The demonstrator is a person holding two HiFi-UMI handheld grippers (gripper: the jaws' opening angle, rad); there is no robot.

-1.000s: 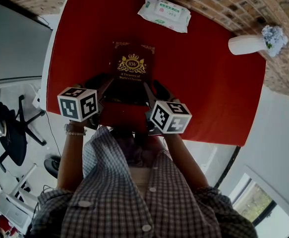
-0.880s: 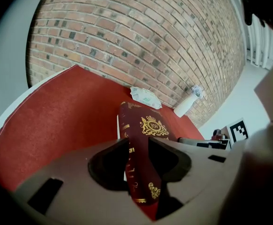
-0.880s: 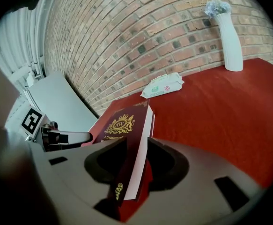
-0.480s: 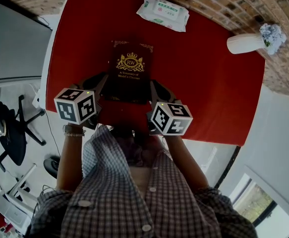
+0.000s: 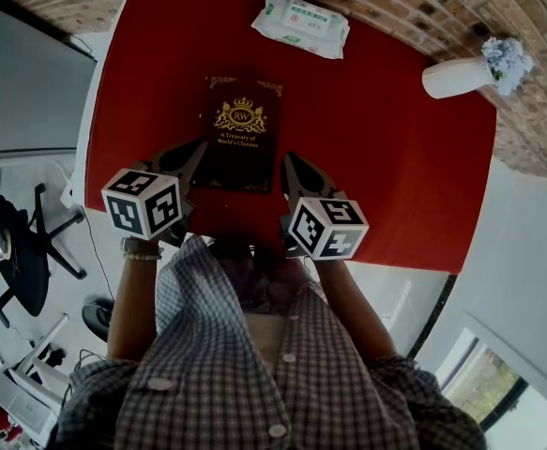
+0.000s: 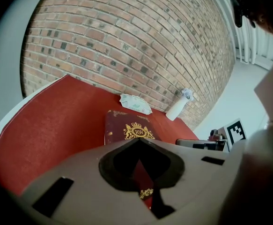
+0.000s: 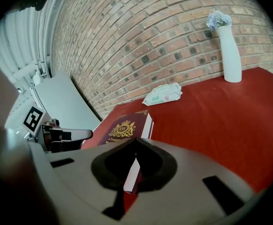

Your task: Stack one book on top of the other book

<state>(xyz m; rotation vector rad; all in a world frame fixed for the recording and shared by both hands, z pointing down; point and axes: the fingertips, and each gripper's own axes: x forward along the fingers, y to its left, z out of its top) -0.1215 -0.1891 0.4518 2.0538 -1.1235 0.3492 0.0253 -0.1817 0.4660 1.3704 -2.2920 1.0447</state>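
Note:
A dark maroon book (image 5: 239, 131) with a gold crest lies flat in the middle of the red table (image 5: 386, 157). It also shows in the left gripper view as the book (image 6: 129, 128) and in the right gripper view as the book (image 7: 127, 126), thick, with white page edges. Whether a second book lies under it I cannot tell. My left gripper (image 5: 199, 146) is shut and empty just left of the book's near corner. My right gripper (image 5: 288, 159) is shut and empty just right of the other near corner. In each gripper view the jaws meet at a point, left gripper (image 6: 138, 141) and right gripper (image 7: 135, 140).
A pack of wet wipes (image 5: 300, 25) lies at the table's far edge. A white vase with pale flowers (image 5: 456, 76) stands at the far right corner against the brick wall. An office chair (image 5: 20, 242) stands on the floor to the left.
Both grippers' jaws have gone from wide open around the book's near corners to shut. Both grippers have lifted a little and now sit clear of the book.

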